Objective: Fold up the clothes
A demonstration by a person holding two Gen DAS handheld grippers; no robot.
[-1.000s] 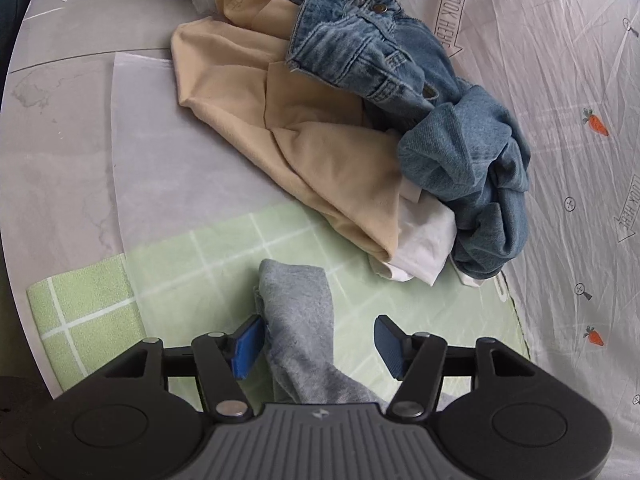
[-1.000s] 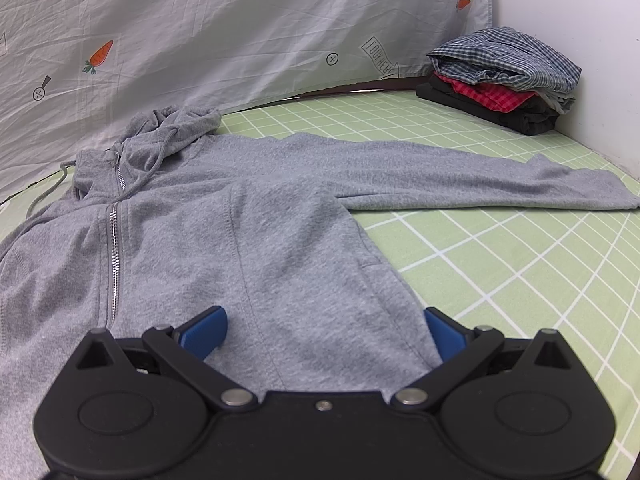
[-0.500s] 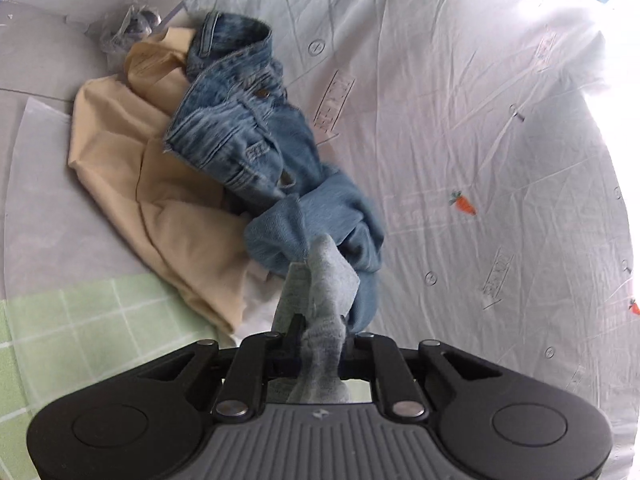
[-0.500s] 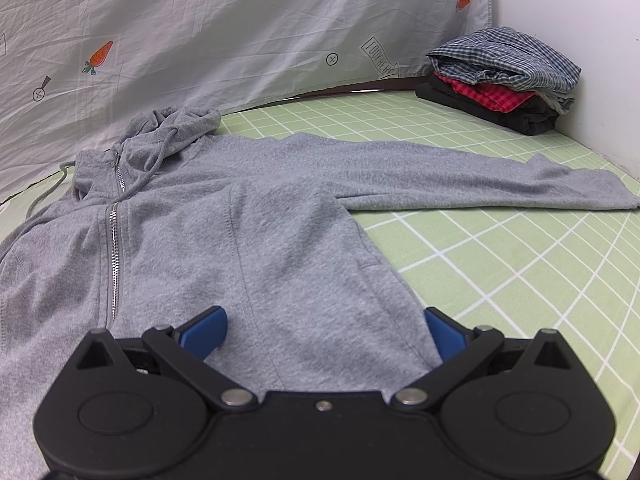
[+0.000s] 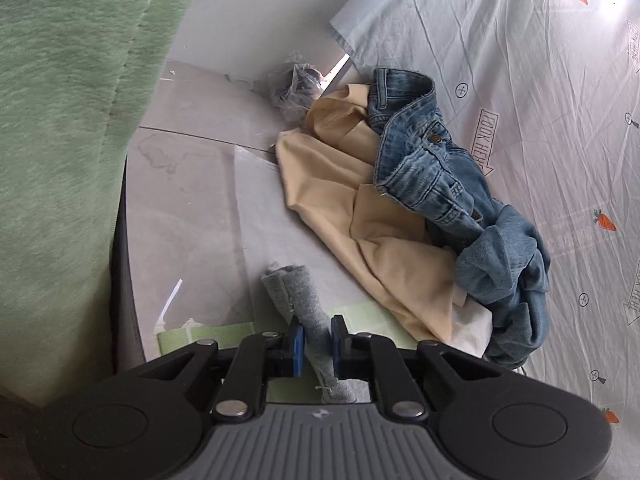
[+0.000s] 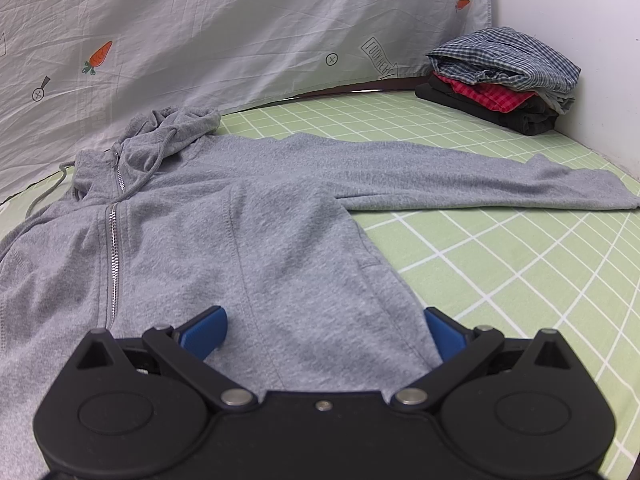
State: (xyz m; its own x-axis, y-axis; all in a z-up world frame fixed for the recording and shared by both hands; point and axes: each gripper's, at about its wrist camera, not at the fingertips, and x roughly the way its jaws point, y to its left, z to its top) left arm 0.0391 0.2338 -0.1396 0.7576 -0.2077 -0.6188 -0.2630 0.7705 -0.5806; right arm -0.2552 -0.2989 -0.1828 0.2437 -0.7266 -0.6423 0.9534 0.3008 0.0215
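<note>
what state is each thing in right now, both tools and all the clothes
left tool: shut on the grey sleeve
grey sleeve: pinched, cuff end sticking out ahead
right tool: open, over the hoodie's hem
grey hoodie: spread flat, zipped, one sleeve stretched out
denim jacket: crumpled, unfolded
beige garment: rumpled under the denim
stack of clothes: folded, piled in the corner

Pale sheet [image 6: 248, 32] with carrot print and "LOOK HERE" arrows hangs behind a green checked mat [image 6: 520, 248]. White wall [image 6: 580, 8] at right. Grey tiled floor [image 5: 180, 200] beyond the mat's edge. Crumpled clear plastic bag [image 5: 294, 90] on the floor. Green fuzzy fabric [image 5: 60, 120] fills the left-wrist view's left side.
</note>
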